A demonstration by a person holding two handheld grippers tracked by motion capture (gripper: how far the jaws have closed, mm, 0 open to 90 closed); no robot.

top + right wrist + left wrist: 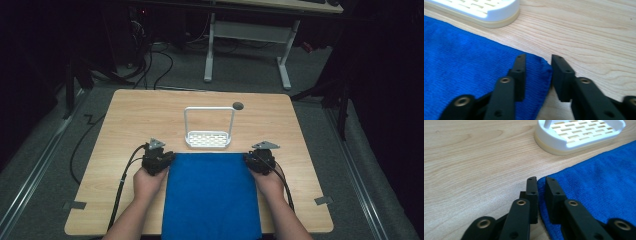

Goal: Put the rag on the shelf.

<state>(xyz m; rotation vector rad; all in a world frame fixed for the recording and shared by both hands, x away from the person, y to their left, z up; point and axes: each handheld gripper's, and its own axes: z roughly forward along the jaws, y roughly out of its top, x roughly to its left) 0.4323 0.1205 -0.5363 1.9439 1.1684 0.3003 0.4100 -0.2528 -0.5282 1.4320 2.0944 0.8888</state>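
Note:
A blue towel (212,195) lies flat on the wooden table (135,115), reaching to the near edge. My left gripper (169,158) sits at its far left corner. In the left gripper view the jaws (541,180) stand nearly together with the towel's (599,182) corner edge pinched between them. My right gripper (248,158) sits at the far right corner. There its jaws (539,57) stand apart around the towel's (461,62) corner, the left one resting on the cloth, with a gap to the right one.
A white slotted rack (207,139) with a tall wire handle stands just beyond the towel, near both grippers (579,135) (481,12). A dark round hole (238,105) is at the table's far side. Tape pieces (74,205) mark the near corners.

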